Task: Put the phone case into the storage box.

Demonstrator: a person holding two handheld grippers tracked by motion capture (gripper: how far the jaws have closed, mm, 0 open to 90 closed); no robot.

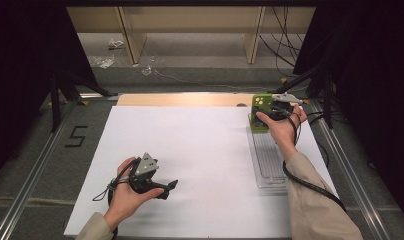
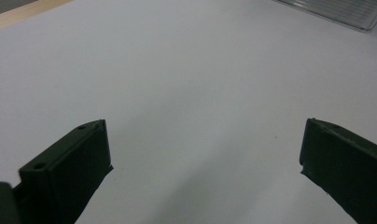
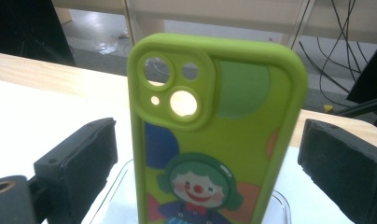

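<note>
A lime-green phone case (image 1: 260, 106) with a clown picture stands upright at the far end of a clear ribbed tray (image 1: 270, 162). In the right gripper view the phone case (image 3: 214, 140) rises between the two jaws of my right gripper (image 3: 207, 154), with a gap on each side; the pads do not touch it. My right gripper (image 1: 265, 114) is open, held by the person's right hand. My left gripper (image 1: 167, 188) rests low over the white sheet (image 1: 190, 145) at the near left. Its jaws stand open around nothing, and my left gripper (image 2: 203, 149) faces bare white sheet.
A corner of the clear tray (image 2: 336, 10) lies ahead of the left gripper. A wooden strip (image 1: 180, 100) borders the sheet's far edge. Metal rails (image 1: 37, 170) and black stand legs (image 1: 55, 100) flank the table; shelves and cables lie beyond.
</note>
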